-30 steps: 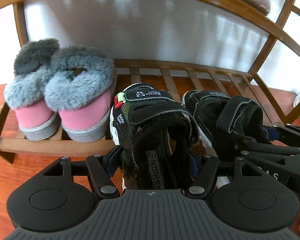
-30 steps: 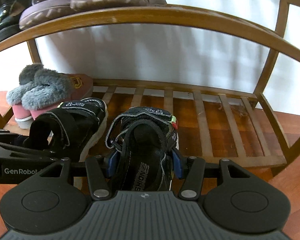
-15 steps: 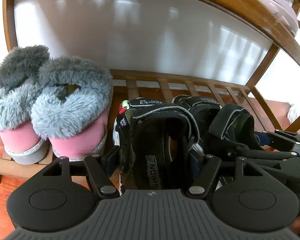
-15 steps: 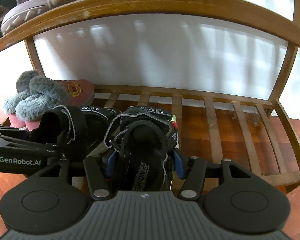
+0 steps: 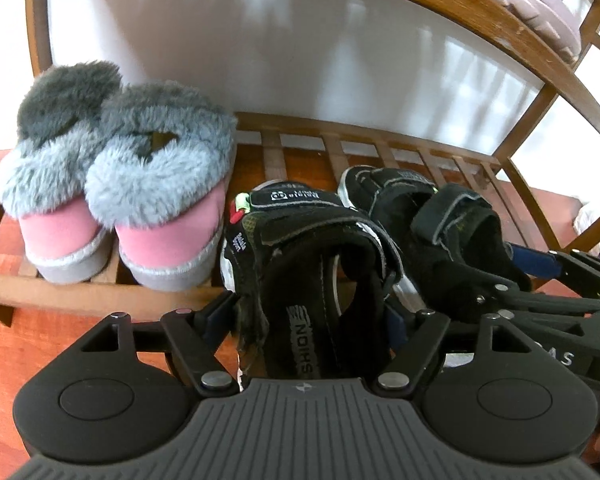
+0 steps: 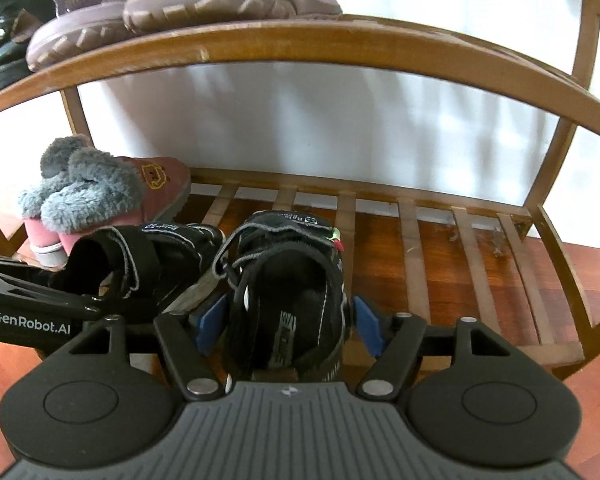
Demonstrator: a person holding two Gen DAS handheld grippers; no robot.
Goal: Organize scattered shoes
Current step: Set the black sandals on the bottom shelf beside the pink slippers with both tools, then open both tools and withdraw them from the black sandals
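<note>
Two black strap sandals sit side by side on the bottom slatted shelf [image 6: 412, 248] of a wooden shoe rack. My left gripper [image 5: 310, 320] is around the heel of the left sandal [image 5: 308, 264]; its blue pads touch the sides. My right gripper [image 6: 286, 320] stands around the heel of the right sandal [image 6: 288, 280], its blue pads [image 6: 366, 326] spread a little off the sandal's sides. The right sandal also shows in the left wrist view [image 5: 432, 216], and the left sandal in the right wrist view [image 6: 148, 260].
A pair of pink slippers with grey fur [image 5: 140, 176] stands at the shelf's left end. Purple-soled sneakers [image 6: 204, 4] sit on the upper shelf [image 6: 300, 44]. Bare slats lie to the right of the sandals. The floor [image 5: 24, 344] is red-brown wood.
Both sandals went further onto the bottom shelf. The right gripper's pads have opened off the right sandal. Both cameras have pulled back and down a little.
</note>
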